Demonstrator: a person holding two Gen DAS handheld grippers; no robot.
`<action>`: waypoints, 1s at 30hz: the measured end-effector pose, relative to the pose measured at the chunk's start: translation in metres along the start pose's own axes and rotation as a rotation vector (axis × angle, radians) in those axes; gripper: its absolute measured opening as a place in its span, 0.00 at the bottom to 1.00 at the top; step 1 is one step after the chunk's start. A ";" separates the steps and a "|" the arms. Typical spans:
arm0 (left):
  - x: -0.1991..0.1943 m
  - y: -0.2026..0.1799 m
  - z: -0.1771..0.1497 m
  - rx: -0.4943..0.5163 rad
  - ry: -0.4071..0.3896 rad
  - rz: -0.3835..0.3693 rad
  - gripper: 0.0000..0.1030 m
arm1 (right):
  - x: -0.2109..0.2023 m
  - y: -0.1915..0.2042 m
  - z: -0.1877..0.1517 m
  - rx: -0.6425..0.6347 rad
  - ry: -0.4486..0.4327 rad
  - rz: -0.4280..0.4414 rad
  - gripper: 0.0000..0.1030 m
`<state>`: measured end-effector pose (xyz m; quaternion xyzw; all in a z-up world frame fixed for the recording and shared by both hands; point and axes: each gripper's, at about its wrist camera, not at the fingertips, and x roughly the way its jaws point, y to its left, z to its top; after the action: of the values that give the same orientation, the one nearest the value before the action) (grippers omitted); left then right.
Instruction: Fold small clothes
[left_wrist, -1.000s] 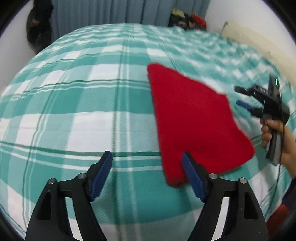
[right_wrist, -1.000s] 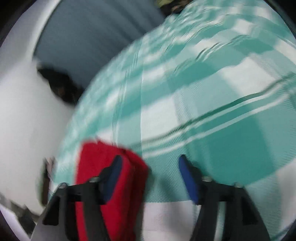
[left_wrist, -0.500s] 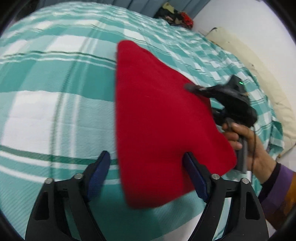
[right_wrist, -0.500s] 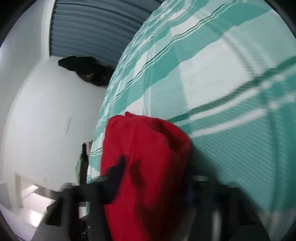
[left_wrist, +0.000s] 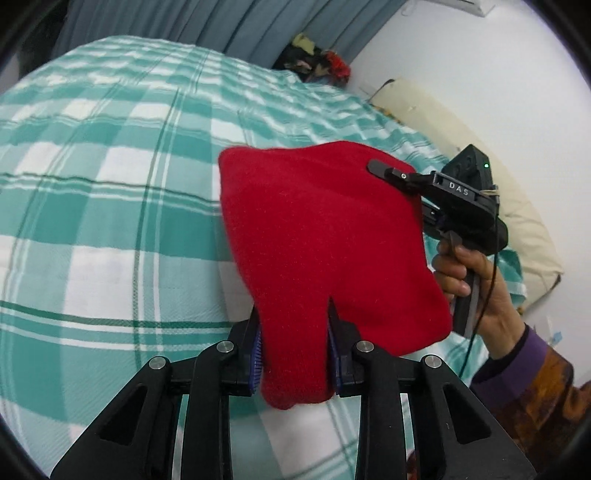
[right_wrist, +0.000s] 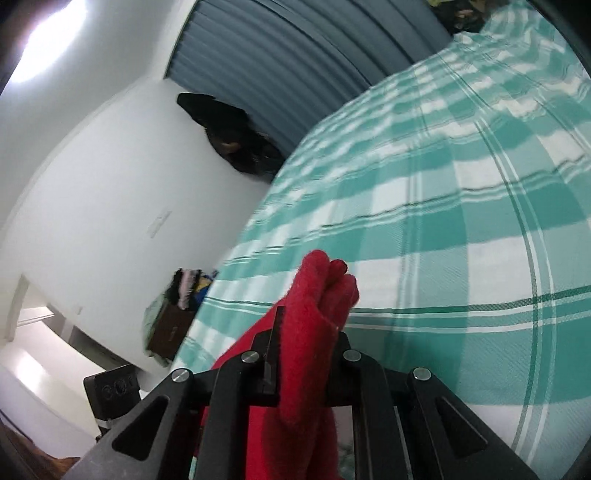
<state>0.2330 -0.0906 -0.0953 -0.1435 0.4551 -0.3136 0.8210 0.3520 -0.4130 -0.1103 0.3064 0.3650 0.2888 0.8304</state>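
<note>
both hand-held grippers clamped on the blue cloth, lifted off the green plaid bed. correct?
Not quite: the cloth is red, not blue; the left wrist view shows it plainly. The rest holds: the left hand-held gripper and the right hand-held gripper are each clamped on it, above the green plaid bed.

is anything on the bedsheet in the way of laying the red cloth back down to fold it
Nothing visible. The red fleece cloth hangs lifted, pinched by the left hand-held gripper and the right hand-held gripper, whose jaws have just been closing on it. The green checked bedsheet below it looks bare; clutter sits only at the far edge.
</note>
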 end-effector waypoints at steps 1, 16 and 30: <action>-0.002 -0.001 0.000 -0.015 0.013 -0.005 0.29 | -0.006 0.002 -0.002 0.018 0.009 -0.004 0.13; -0.032 -0.023 -0.108 0.173 -0.015 0.633 0.96 | -0.122 0.015 -0.188 0.012 -0.009 -0.713 0.97; -0.096 -0.062 -0.121 0.196 -0.097 0.775 0.96 | -0.148 0.145 -0.283 -0.182 0.037 -0.785 1.00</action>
<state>0.0703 -0.0704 -0.0661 0.1029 0.4041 -0.0156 0.9088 0.0099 -0.3392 -0.0971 0.0635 0.4420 -0.0137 0.8947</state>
